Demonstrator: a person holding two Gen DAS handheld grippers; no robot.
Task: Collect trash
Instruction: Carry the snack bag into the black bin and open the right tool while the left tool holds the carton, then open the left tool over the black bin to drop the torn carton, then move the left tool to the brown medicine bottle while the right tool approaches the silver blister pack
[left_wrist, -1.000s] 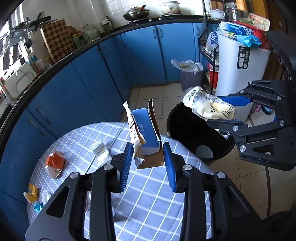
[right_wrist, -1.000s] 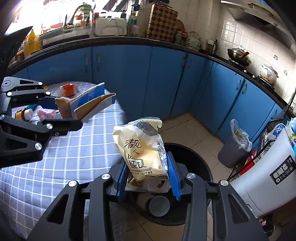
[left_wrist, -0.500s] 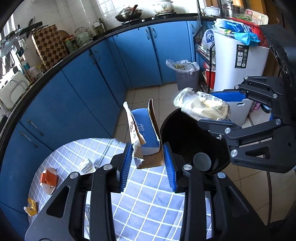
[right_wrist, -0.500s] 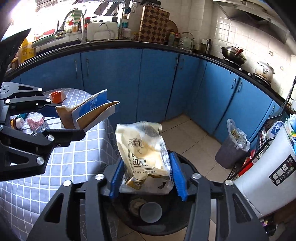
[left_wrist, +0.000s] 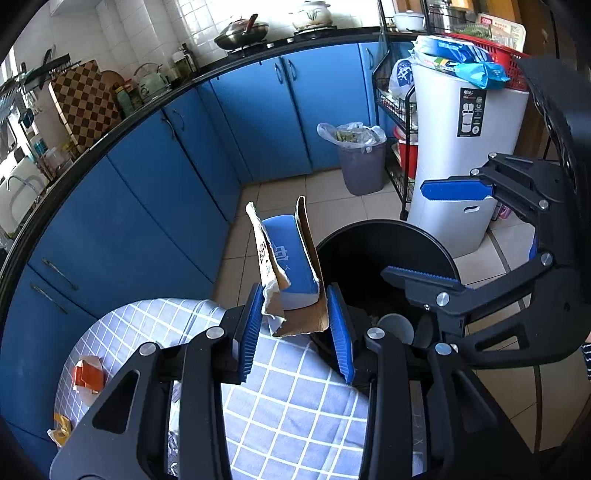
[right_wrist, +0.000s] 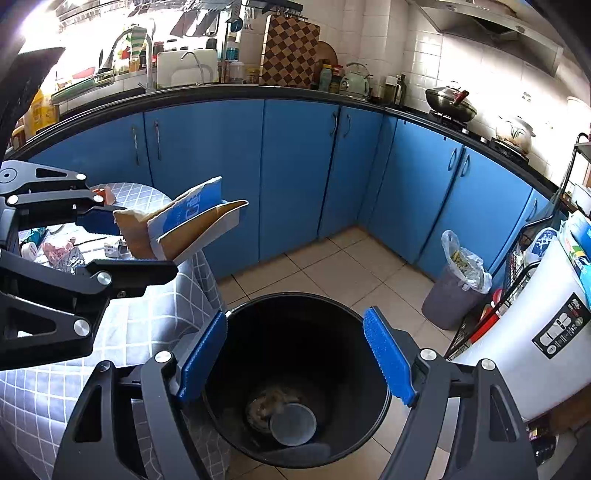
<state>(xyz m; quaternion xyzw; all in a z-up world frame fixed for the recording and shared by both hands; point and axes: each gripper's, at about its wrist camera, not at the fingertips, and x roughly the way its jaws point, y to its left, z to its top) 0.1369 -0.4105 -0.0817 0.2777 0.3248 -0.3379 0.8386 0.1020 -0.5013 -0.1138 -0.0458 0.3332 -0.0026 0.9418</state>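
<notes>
Left gripper (left_wrist: 295, 328) clamped on torn blue-and-brown cardboard box (left_wrist: 286, 273), held in air over table edge, just beside black bin (left_wrist: 436, 251). Box sticks up and forward from jaws, flaps splayed. Right gripper (right_wrist: 295, 358) above bin mouth, jaws opening, nothing between them. Round lid and scraps at bin bottom (right_wrist: 291, 422). Checked tablecloth (left_wrist: 295, 398) below left gripper; orange wrapper (left_wrist: 88, 376) and other litter lie on table, well apart from bin.

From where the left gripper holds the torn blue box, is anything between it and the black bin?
Nothing visible. The left gripper is shut on the torn blue box at the table edge; the black bin stands open beside it. The right gripper, jaws opening and empty, hangs over the bin mouth and should clear first.
</notes>
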